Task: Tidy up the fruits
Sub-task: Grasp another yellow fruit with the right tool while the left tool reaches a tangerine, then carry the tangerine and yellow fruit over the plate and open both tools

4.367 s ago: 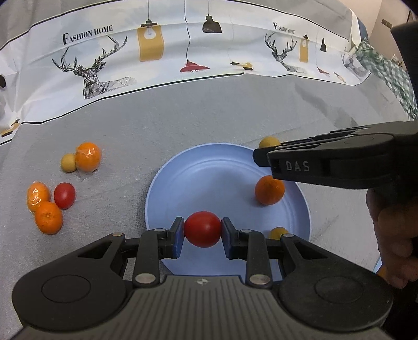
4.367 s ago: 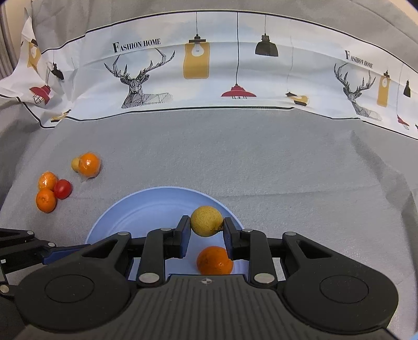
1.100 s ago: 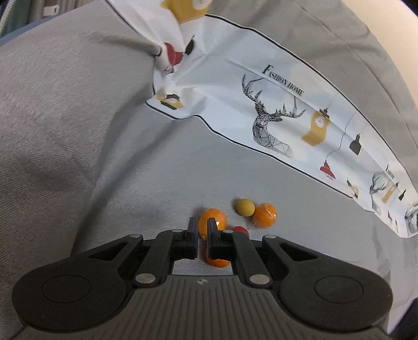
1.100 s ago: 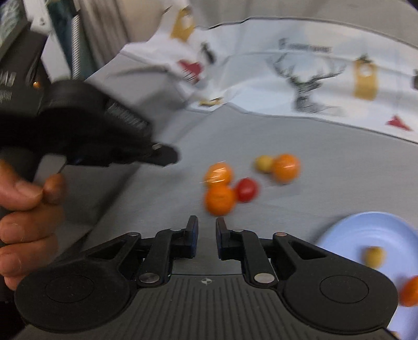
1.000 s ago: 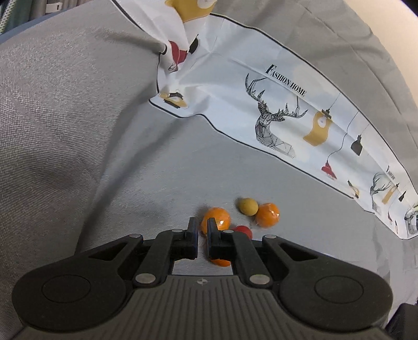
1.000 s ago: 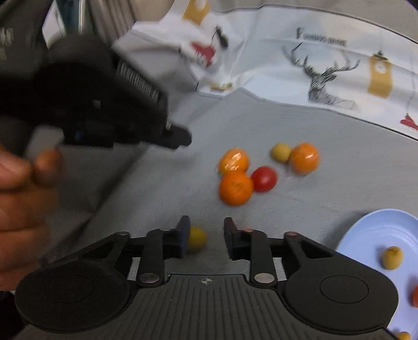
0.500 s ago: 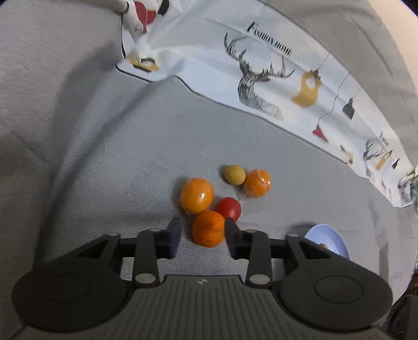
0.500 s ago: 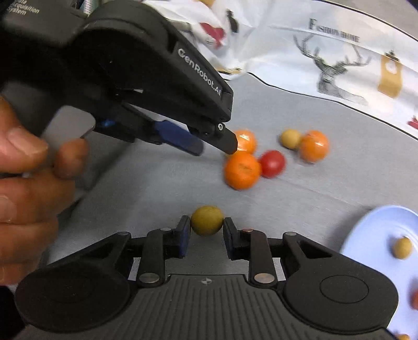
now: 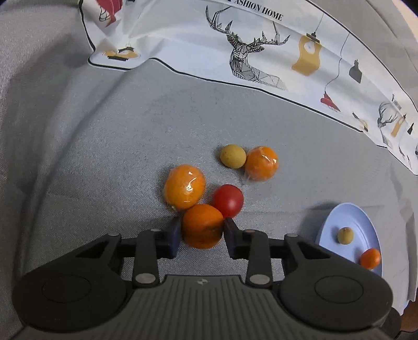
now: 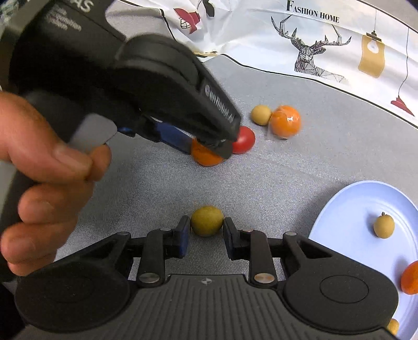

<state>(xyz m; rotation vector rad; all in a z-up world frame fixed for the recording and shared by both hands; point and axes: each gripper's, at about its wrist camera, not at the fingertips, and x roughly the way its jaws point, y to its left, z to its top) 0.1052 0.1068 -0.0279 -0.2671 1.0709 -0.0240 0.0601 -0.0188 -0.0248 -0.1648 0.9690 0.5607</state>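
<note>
Grey woven cloth (image 9: 130, 130) is spread flat; a smooth blue plate (image 10: 347, 209) is seen at right. A matte, dimpled orange (image 9: 202, 226) is clamped by the left gripper (image 9: 201, 230), jaws just narrowed onto it, beside a glossy red tomato (image 9: 228, 200). A small round yellow-green fruit (image 10: 207, 221) is pinched by the right gripper (image 10: 205, 232) on the cloth

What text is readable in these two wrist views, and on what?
"FASHION HOME" on the white printed cloth, above the deer drawing; its first letter is cut off in the left wrist view.
"AS", the end of a cut-off word, on the left gripper body.
More lettering along that gripper's side: too blurred to read.
</note>
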